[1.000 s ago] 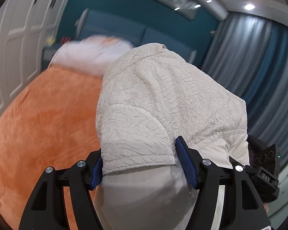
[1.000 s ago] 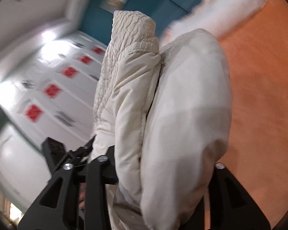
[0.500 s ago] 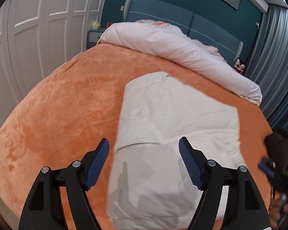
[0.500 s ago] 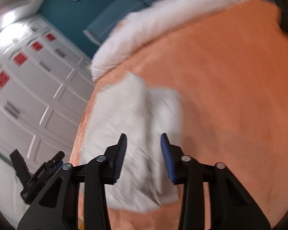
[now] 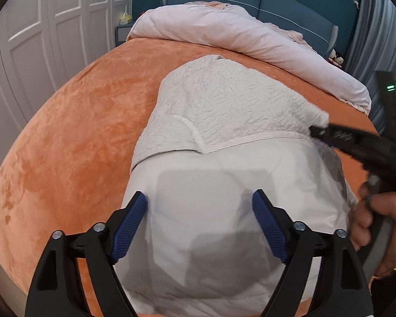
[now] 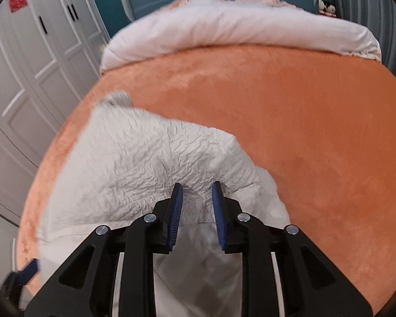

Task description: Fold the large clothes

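Right gripper (image 6: 196,198) now closed onto garment (image 5: 224,137), fabric between fingers (image 6: 177,198)

garment: cream crinkle-textured jacket (image 5: 224,137), smooth lining showing
state: partly folded
place: spread beneath left fingers (image 5: 130,224), bunched between right fingers (image 6: 177,211)

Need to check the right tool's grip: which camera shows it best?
Right wrist view: the right tool pinches the crinkled jacket between its pads. The left wrist view shows only its dark side profile at the garment's edge.
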`<state>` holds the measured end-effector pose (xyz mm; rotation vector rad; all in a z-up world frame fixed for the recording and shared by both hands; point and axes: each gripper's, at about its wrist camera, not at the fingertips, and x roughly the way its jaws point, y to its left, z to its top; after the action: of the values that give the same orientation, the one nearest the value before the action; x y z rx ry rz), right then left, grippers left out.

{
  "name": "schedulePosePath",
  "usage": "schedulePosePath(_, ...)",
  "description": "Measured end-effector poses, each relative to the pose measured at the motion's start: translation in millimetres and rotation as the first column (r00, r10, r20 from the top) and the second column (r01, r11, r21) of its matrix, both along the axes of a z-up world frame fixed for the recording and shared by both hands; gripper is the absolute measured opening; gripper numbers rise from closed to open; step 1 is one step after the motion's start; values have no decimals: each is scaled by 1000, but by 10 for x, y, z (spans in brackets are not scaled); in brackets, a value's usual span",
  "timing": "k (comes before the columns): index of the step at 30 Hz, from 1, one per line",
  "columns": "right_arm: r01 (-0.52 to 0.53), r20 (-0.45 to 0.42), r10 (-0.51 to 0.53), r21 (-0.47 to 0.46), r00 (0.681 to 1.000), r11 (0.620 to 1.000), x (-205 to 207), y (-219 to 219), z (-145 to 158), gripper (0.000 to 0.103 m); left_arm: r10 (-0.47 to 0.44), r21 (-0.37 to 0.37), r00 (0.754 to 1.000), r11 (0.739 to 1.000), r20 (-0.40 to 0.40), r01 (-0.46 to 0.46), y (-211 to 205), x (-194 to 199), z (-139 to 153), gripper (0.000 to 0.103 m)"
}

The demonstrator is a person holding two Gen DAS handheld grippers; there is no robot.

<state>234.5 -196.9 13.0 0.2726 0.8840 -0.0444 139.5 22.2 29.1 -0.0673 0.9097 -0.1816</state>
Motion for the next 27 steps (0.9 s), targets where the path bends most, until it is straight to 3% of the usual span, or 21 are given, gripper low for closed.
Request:
schedulePosePath(8,17,-9,-17,30,1000,999,21,22,-418,21,-30,28,999,999,25,30,-119,0,-120,95)
schedulePosePath(13,2,-14,-2,-12,1000,1000,37,88,-442,21,-34,71,999,997,31,32,-171,2,-182,95)
schedulePosePath(16,18,-47,-18,5,999,1000,41,65,-282,22,-18,80,1000,997,9,17,-143,16,-180,95)
schedulePosePath(19,-43,39,41,53,998,998,-325,118,162,26,1,41,1000,999,-24,0,-30,-13,-143,93)
schedulePosePath(22,-120,78,118,13,990,993,-840,272,385,26,26,4,999,1000,-33,-26,77,-143,-73,92)
schedulePosePath(25,-154,36,152,56,988,986,-1199,372,255,26,32,4,999,999,-42,-32,106,-275,-79,92)
schedulePosePath(27,-167,-34,169,67,985,984,-1369,467,-8,26,39,13,998,999,-59,-38,107,-340,-141,92)
